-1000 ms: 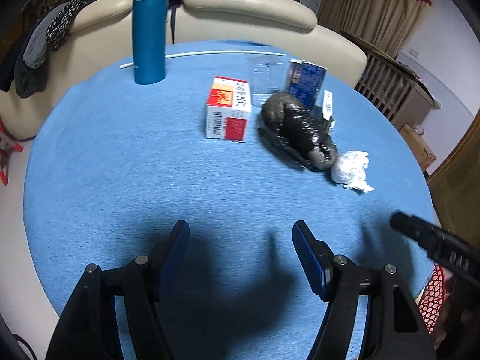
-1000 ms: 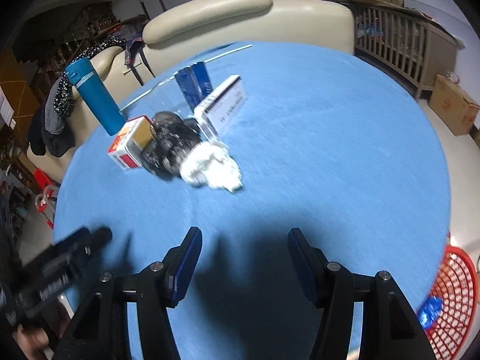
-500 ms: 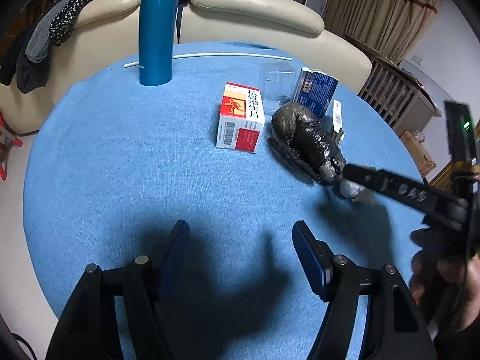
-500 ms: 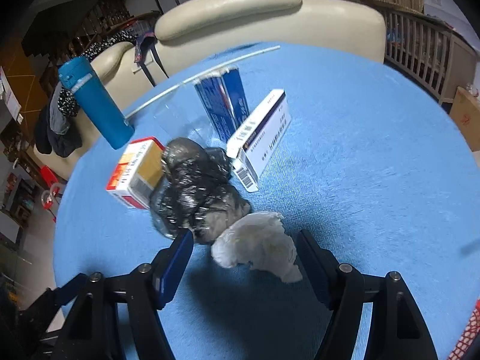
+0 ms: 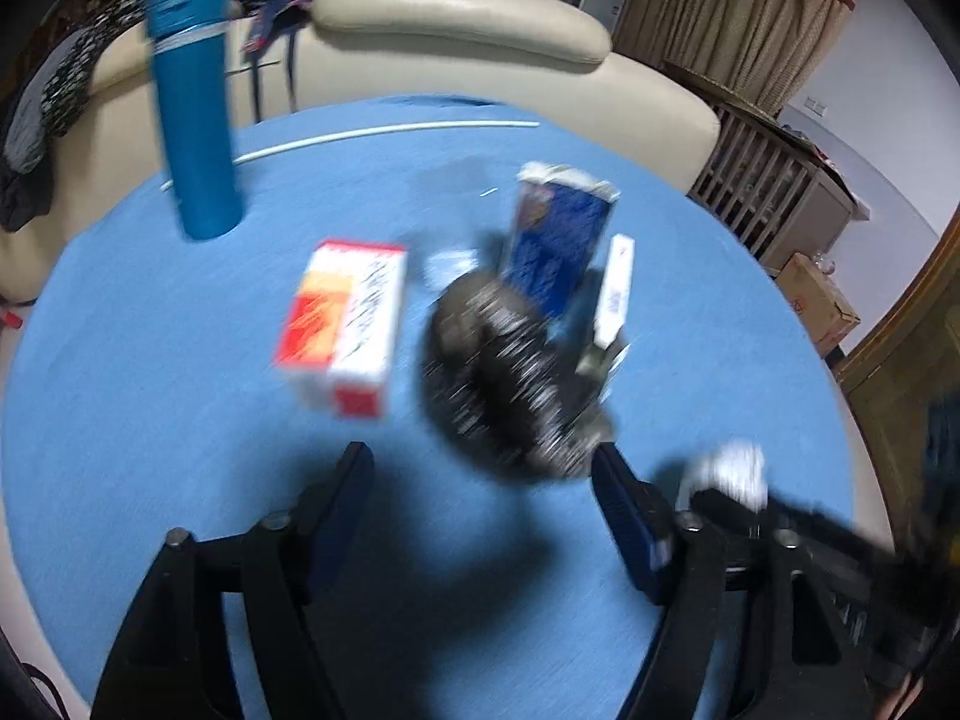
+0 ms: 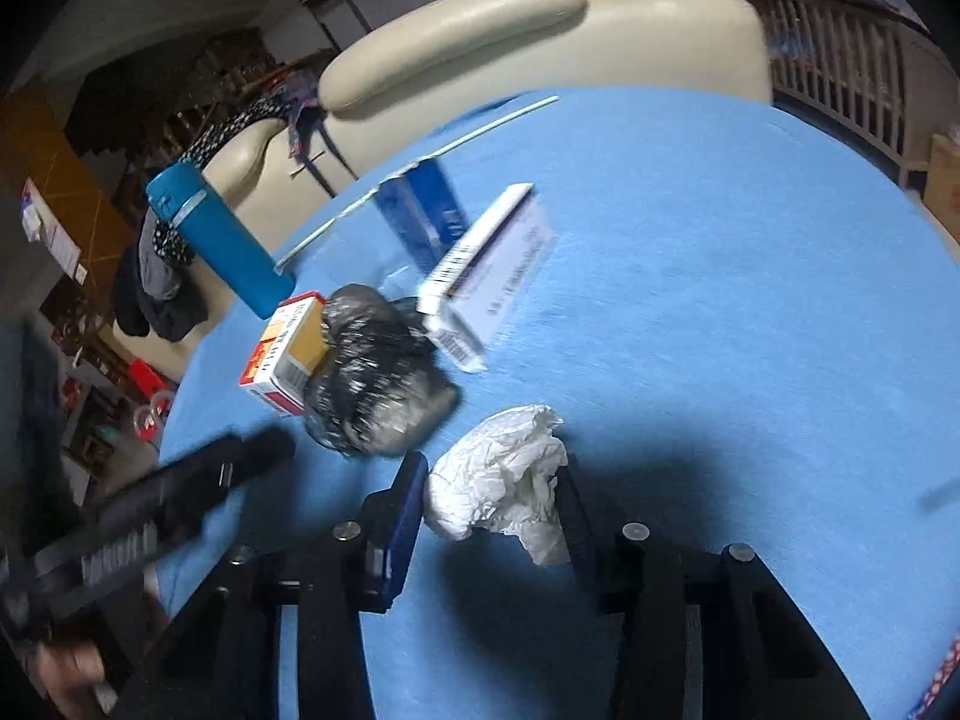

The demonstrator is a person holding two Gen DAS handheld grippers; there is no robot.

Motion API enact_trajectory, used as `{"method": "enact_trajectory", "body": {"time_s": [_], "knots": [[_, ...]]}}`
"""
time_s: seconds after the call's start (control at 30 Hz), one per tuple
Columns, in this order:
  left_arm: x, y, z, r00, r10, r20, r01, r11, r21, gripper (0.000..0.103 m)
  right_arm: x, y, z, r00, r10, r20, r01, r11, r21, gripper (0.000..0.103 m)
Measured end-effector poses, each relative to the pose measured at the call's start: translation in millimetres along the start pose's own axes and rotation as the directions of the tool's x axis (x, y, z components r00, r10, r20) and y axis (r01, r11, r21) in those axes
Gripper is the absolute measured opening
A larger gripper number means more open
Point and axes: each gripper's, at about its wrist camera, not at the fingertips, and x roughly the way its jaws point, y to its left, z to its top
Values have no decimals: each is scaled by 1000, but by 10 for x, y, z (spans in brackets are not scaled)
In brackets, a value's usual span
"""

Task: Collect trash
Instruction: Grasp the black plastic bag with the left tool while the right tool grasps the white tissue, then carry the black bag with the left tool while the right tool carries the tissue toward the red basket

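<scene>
A crumpled white tissue (image 6: 501, 474) lies between the fingers of my right gripper (image 6: 489, 492), which has closed onto it on the blue table. The tissue also shows in the left wrist view (image 5: 732, 471), with the right gripper's dark body over it. A crumpled black plastic bag (image 5: 510, 378) lies just ahead of my left gripper (image 5: 480, 480), which is open and empty. The bag shows in the right wrist view (image 6: 375, 378) too, left of the tissue.
A red-and-white medicine box (image 5: 345, 324), a blue carton (image 5: 558, 240) and a white box (image 6: 489, 276) lie around the bag. A tall blue bottle (image 5: 195, 102) stands far left. A cream sofa (image 5: 456, 30) borders the table's far side. A red basket (image 6: 939, 675) sits lower right.
My right gripper has advanced over the tissue and narrowed its fingers onto it. My left gripper has moved forward towards the black bag and stays open.
</scene>
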Motion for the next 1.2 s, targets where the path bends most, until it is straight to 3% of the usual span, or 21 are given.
{"method": "enact_trajectory", "body": {"time_s": [0.1, 0.23, 0.27, 0.3, 0.7, 1.2], "knots": [[225, -131, 151, 999, 34, -13, -34, 999, -21, 83, -93, -176, -74, 1000, -4, -1, 4, 999, 45, 46], [622, -209, 234, 992, 80, -97, -82, 997, -15, 81, -182, -300, -180, 1000, -4, -4, 4, 997, 73, 46], [657, -214, 219, 992, 72, -104, -73, 997, -7, 51, -186, -302, -200, 1000, -2, -5, 2, 997, 74, 46], [685, -227, 189, 990, 66, -124, -65, 998, 12, 39, -191, -295, -217, 1000, 1, -5, -1, 997, 74, 46], [-3, -242, -355, 992, 117, -44, -112, 988, 103, 37, -221, 1, -436, 999, -38, -25, 38, 999, 5, 46], [-675, 13, -608, 994, 100, 50, -102, 994, 48, 37, -557, 491, -649, 996, -91, 21, 93, 991, -100, 46]]}}
